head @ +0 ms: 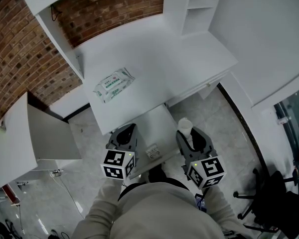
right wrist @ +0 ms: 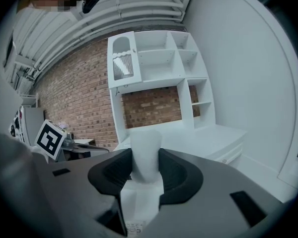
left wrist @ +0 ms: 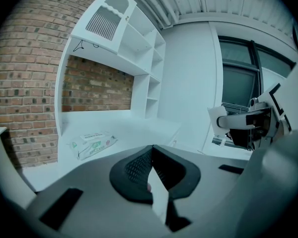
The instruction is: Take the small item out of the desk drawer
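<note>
A small white cup-shaped item [head: 185, 125] [right wrist: 145, 152] stands upright between the jaws of my right gripper [head: 188, 133] [right wrist: 145, 170], which is shut on it above the open desk drawer [head: 157, 121]. The left gripper view also shows that item [left wrist: 218, 119], off to the right. My left gripper [head: 125, 133] [left wrist: 151, 168] hovers over the drawer's left side; its jaws meet with nothing between them. A small printed packet [head: 153, 152] lies at the drawer's near end, between the two grippers.
A green-and-white wipes pack [head: 113, 84] [left wrist: 91, 144] lies on the white desk top [head: 179, 59]. White shelves [head: 199, 4] rise at the back against a brick wall [head: 20, 49]. A second white desk [head: 15, 138] stands left, a black office chair [head: 274, 198] right.
</note>
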`<state>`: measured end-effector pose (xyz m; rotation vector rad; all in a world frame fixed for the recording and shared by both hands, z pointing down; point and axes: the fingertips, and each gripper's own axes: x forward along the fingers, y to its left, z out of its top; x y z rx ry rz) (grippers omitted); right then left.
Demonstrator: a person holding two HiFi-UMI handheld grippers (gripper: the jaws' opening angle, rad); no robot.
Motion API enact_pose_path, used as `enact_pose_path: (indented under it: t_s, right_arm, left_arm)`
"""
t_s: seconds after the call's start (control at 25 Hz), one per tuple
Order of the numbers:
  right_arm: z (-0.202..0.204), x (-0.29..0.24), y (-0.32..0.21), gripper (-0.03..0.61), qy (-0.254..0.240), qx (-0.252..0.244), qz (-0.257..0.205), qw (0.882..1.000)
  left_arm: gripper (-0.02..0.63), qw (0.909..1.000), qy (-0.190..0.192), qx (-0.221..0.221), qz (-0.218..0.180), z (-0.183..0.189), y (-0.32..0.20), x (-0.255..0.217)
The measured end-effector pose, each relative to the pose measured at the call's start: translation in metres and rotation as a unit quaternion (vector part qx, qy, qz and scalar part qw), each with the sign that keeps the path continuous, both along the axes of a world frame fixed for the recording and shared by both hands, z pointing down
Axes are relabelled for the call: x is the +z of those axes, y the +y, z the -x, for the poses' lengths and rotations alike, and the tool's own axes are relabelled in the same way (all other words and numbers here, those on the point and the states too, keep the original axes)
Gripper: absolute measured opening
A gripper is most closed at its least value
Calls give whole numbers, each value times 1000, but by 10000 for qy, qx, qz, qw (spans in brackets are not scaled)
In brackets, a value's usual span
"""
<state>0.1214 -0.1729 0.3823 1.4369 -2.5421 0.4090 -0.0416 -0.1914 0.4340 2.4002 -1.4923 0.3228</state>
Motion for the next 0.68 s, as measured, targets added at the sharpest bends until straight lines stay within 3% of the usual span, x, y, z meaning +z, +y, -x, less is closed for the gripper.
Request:
enact_pose_path:
  t_s: [0.68]
  right_arm:
    - [-1, 17, -7, 189, 24, -157, 84, 9998]
  left_arm:
    - [17, 9996, -25, -260, -65, 5, 3, -3]
